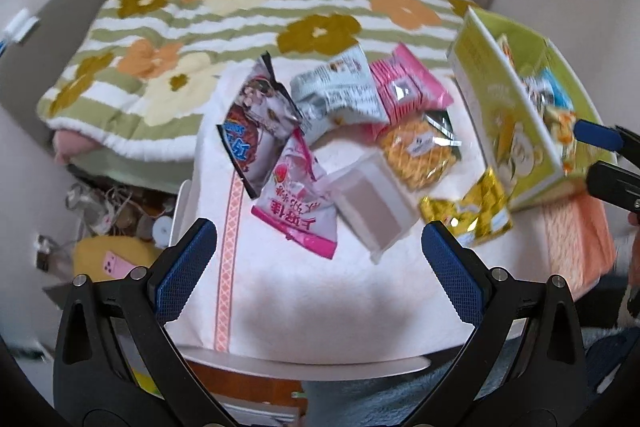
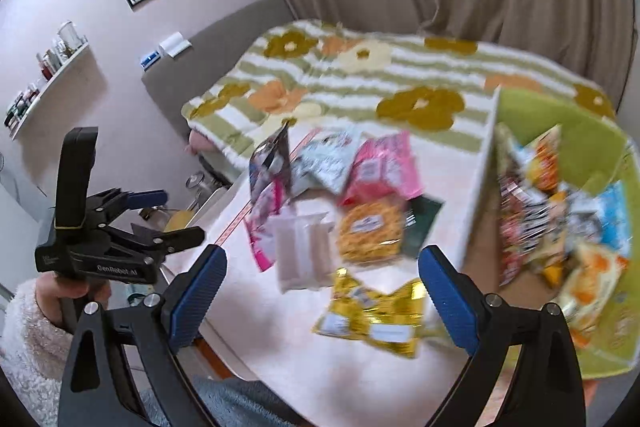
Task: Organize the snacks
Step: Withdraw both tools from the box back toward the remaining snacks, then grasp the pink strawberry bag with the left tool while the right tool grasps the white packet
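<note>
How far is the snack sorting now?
Partly done: several packets already lie in the green box. Both the left gripper and the right gripper are open and hold nothing. About seven packets remain on the towel, including the gold packet.

A pale towel (image 1: 304, 291) with a patterned stripe covers the bench (image 1: 320, 365). Loose on the towel lie a dark packet (image 1: 256, 123), a grey-white packet (image 1: 340, 87), a pink packet (image 1: 408, 87), a pink-and-white packet (image 1: 298, 199), a clear pack (image 1: 372, 205), an orange noodle pack (image 1: 418, 151) and a gold packet (image 1: 472, 211), several overlapping. A green box (image 1: 508, 107) holding more snacks stands at the right edge, just beside the gold packet. Behind the bench, a bed carries a flowered blanket (image 1: 224, 11).
</note>
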`<action>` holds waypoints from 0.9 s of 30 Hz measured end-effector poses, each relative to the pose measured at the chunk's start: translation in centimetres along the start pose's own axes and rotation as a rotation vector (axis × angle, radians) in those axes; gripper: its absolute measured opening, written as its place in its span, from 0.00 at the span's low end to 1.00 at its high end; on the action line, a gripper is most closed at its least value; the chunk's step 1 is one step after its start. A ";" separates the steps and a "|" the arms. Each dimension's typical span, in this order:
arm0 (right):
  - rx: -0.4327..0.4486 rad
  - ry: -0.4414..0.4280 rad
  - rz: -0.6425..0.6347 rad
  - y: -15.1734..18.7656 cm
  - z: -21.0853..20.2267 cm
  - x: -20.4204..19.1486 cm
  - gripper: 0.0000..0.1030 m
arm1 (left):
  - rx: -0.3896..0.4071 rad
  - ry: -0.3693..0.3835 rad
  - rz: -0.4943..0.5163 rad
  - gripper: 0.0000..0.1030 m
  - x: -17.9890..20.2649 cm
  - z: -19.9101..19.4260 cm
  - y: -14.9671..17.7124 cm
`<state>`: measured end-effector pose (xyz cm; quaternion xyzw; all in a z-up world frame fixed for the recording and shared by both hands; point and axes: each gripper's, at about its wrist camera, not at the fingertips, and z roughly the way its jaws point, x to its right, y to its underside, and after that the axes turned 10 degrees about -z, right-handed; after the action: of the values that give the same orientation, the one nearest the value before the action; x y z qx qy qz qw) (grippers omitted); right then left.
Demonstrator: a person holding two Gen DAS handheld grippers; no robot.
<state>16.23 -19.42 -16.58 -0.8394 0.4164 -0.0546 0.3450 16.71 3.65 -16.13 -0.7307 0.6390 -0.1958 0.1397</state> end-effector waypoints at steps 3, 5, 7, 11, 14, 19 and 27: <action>-0.051 0.023 0.018 -0.3 2.9 -1.1 0.93 | -0.044 0.022 0.068 0.99 -0.9 2.0 0.1; -0.076 0.039 0.028 -0.5 4.7 -1.8 0.93 | -0.071 0.047 0.096 0.99 -1.5 3.3 0.0; -0.105 0.055 0.044 -0.6 6.5 -2.2 0.93 | -0.087 0.083 0.122 0.99 -2.2 4.4 0.0; -0.152 0.083 0.076 -0.3 9.4 -2.6 0.93 | -0.117 0.123 0.168 0.99 -3.1 6.6 -0.1; -0.193 0.105 0.081 -0.3 11.7 -2.6 0.92 | -0.133 0.164 0.199 0.99 -3.7 8.2 -0.2; -0.254 0.117 0.086 0.3 14.7 -2.4 0.84 | -0.128 0.215 0.251 0.98 -4.1 10.3 -0.2; -0.306 0.075 0.045 0.7 17.2 -2.1 0.79 | -0.093 0.196 0.334 0.91 -2.8 12.5 0.2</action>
<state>20.92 -9.01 -29.61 -0.8700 0.4511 -0.0143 0.1984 21.99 5.80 -27.57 -0.5976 0.7702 -0.2104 0.0733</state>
